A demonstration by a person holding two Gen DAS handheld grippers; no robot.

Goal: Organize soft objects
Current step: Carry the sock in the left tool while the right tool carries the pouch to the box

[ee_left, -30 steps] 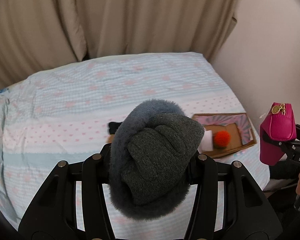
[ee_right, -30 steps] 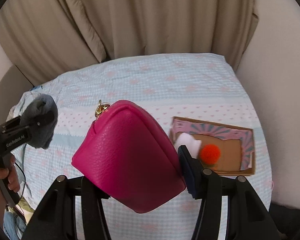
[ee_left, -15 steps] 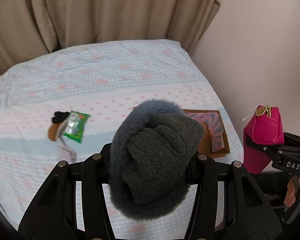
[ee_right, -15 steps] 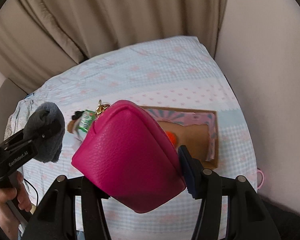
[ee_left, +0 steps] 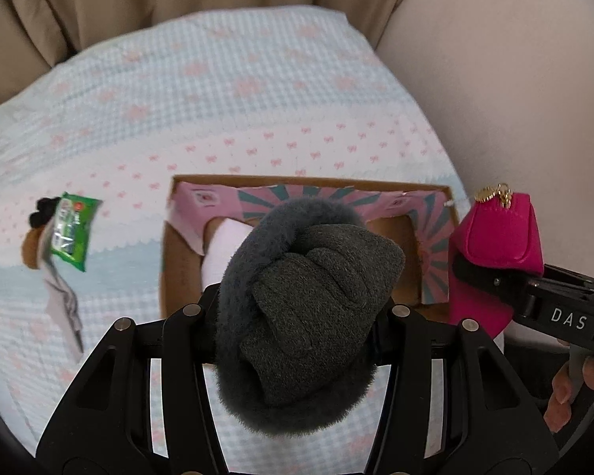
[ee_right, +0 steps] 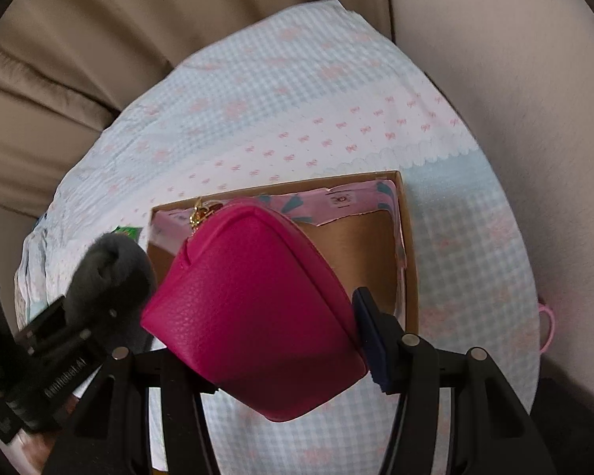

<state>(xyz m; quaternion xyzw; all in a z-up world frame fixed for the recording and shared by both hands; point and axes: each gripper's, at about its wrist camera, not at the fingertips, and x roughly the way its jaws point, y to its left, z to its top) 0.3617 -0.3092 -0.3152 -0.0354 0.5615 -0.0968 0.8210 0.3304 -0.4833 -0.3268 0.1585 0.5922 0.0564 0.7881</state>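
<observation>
My left gripper (ee_left: 297,316) is shut on a grey fuzzy sock bundle (ee_left: 305,316) and holds it above the near edge of an open cardboard box (ee_left: 435,188) with a pink lining. A white soft item (ee_left: 221,245) lies in the box, partly hidden by the sock. My right gripper (ee_right: 257,316) is shut on a magenta pouch (ee_right: 253,308) with a gold zipper pull, above the same box (ee_right: 406,237). The pouch (ee_left: 499,237) shows at the right of the left wrist view, the sock bundle (ee_right: 111,277) at the left of the right wrist view.
The box sits on a bed (ee_left: 257,79) with a light blue and pink bow-print cover. A green snack packet (ee_left: 73,229) lies left of the box over small dark and brown items. Beige curtains (ee_right: 99,39) hang behind; a wall (ee_left: 514,79) stands right.
Both grippers have moved forward and down toward the box, which now looks larger and lies under them. Both grips are unchanged. The orange ball is now hidden.
</observation>
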